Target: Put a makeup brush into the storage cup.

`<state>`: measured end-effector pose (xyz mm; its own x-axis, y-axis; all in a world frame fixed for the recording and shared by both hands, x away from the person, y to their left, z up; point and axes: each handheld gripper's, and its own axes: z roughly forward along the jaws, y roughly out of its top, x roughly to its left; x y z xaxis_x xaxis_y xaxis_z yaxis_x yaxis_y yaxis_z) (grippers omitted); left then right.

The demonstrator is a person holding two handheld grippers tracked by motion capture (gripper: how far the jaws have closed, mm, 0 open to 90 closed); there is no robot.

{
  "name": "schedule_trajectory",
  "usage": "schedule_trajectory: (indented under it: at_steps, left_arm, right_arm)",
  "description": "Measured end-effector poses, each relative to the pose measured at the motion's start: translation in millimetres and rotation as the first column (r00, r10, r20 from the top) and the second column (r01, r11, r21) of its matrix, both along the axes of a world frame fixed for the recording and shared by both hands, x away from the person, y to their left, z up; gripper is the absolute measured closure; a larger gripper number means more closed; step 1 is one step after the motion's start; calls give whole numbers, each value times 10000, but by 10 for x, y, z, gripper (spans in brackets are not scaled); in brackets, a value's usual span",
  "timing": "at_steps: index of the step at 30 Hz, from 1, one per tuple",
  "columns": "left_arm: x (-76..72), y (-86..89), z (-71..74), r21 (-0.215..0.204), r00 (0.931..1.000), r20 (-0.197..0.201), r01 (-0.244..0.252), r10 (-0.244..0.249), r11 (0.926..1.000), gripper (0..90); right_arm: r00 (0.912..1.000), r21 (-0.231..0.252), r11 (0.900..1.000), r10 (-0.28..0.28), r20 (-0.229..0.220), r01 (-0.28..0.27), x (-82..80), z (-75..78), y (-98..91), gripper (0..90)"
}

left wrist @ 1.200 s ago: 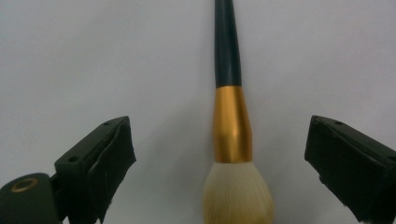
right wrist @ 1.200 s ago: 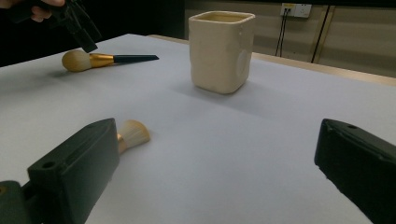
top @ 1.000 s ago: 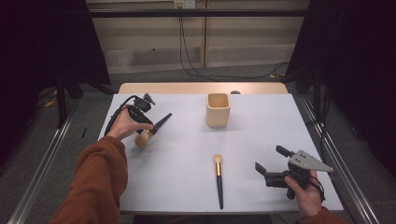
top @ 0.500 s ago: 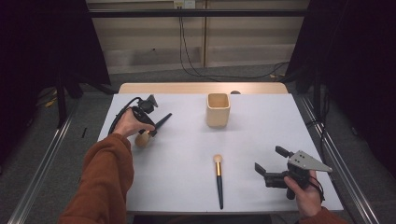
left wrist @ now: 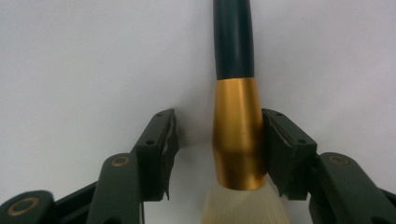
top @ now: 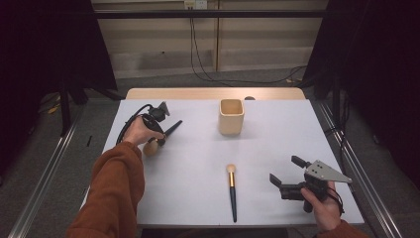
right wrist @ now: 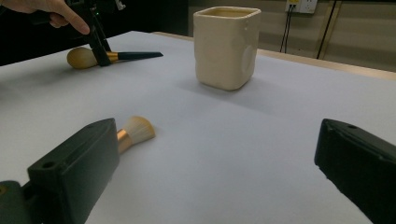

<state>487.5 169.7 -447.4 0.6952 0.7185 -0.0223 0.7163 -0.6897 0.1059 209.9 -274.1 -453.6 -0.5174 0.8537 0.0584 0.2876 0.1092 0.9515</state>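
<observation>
1. The large brush [left wrist: 237,135] is seen lying on the white table [top: 277,148], its gold ferrule set between the jaws of the left gripper [left wrist: 217,149]; the dark handle runs away past the fingertips and the pale bristle head sits back toward the gripper body.
2. One finger [left wrist: 280,149] is seen touching the ferrule's side; the other finger [left wrist: 161,149] stands off it with bare table showing in the gap. The jaws have just been closing around the ferrule but a two-sided clamp is not made, so the brush is not gripped.
3. In the high view the left gripper [top: 157,130] is held by the left hand [top: 141,131] over the same brush [top: 161,139], pointed down at the table's far left part.
4. The right gripper [top: 287,174] is held low at the near right in the right hand [top: 319,203], its jaws spread wide with nothing between them.
5. A second, slimmer brush [top: 231,191] lies just left of the right gripper's fingertips, untouched, bristles pointing away from the person.
6. A cream square cup [top: 231,116] stands upright beyond both sets of fingers, between the two grippers and well apart from each.
</observation>
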Motion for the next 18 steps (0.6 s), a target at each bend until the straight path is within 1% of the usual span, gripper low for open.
schedule_trajectory:
  at_steps: [1,4,5,9,10,11,14,16,18]
  left_arm:
    - [-4,-9,0,38,9999,25,103,-103,9999,476]
    - [-20,-31,5,48,9997,-26,230,-230,9997,526]
    - [-24,-36,3,-6,9997,-62,229,-229,9997,552]
    - [-27,-58,5,115,9997,-140,201,-199,9997,598]
    - [-22,-64,7,192,9993,-136,338,-336,9992,604]
    - [-26,-69,6,202,9993,-142,343,-340,9992,615]
    - [-33,-69,9,137,9991,-247,341,-338,9993,660]
    - [-35,-70,10,153,9991,-248,334,-330,9993,661]
    - [-46,-91,11,299,9987,-258,451,-443,9985,664]
  right_arm:
    - [10000,-17,10000,35,3,-35,0,-1,3,0]
    - [10000,-35,10000,69,-33,-69,3,-4,8,0]
    - [10000,-58,10000,74,-39,-74,2,-5,5,0]
    - [10000,-44,10000,65,-40,-66,1,-4,5,0]
    - [10000,-61,9999,81,-46,-81,1,-5,5,0]
    - [9999,-75,9999,84,-56,-85,2,-6,6,0]
    - [9999,-65,9999,96,-57,-97,2,-7,7,0]
    - [9999,-61,9999,90,-63,-91,2,-7,5,0]
    - [9999,-59,9999,94,-74,-95,1,-9,4,0]
